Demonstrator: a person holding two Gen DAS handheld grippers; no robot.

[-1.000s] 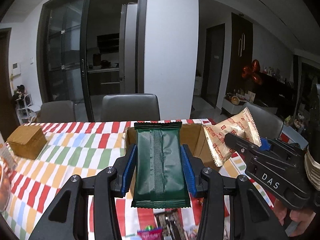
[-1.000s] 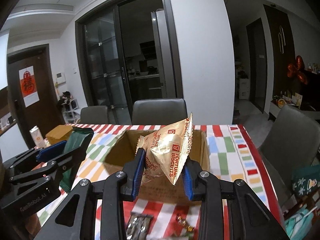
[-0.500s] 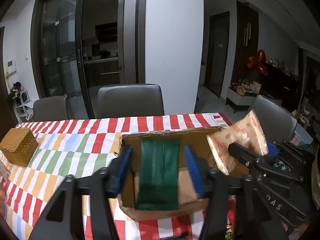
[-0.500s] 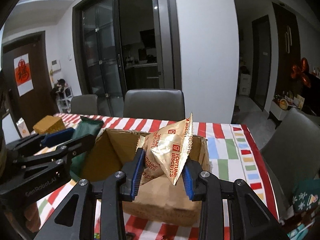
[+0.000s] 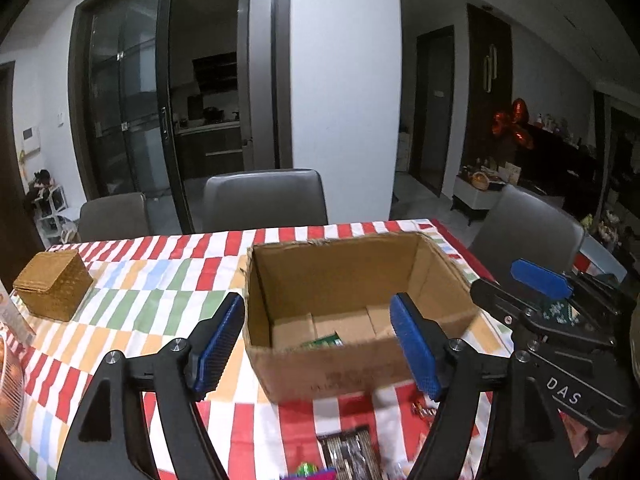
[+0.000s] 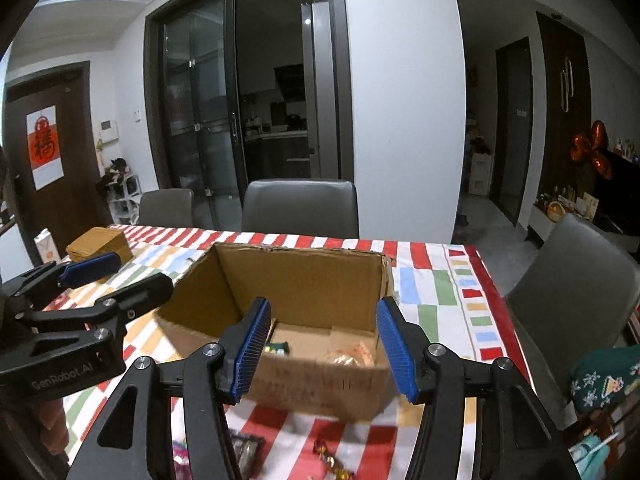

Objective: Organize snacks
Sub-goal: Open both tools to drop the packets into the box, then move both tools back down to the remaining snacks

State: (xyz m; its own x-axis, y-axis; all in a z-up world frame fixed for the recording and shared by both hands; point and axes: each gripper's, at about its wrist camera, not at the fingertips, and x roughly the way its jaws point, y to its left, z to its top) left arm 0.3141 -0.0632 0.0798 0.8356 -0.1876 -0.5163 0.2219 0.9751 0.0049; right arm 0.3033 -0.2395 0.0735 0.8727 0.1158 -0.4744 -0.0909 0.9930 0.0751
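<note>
An open cardboard box (image 5: 440,268) stands on the striped tablecloth; it also shows in the right wrist view (image 6: 304,276). A green snack pack (image 5: 322,341) lies on its floor, also seen in the right wrist view (image 6: 277,349), next to a golden biscuit bag (image 6: 350,354). My left gripper (image 5: 318,346) is open and empty just in front of the box. My right gripper (image 6: 324,350) is open and empty over the box's near edge. Each gripper shows in the other's view: the right (image 5: 532,292), the left (image 6: 116,276).
Loose snacks lie on the cloth in front of the box (image 5: 352,452) (image 6: 244,452). A woven basket box (image 5: 54,290) sits at the left. A wire bowl (image 5: 10,384) is at the far left edge. Grey chairs (image 5: 264,200) stand behind and right of the table.
Both grippers opened and let go of their packs. The green pack and the biscuit bag dropped into the box. Both grippers have come closer to the box.
</note>
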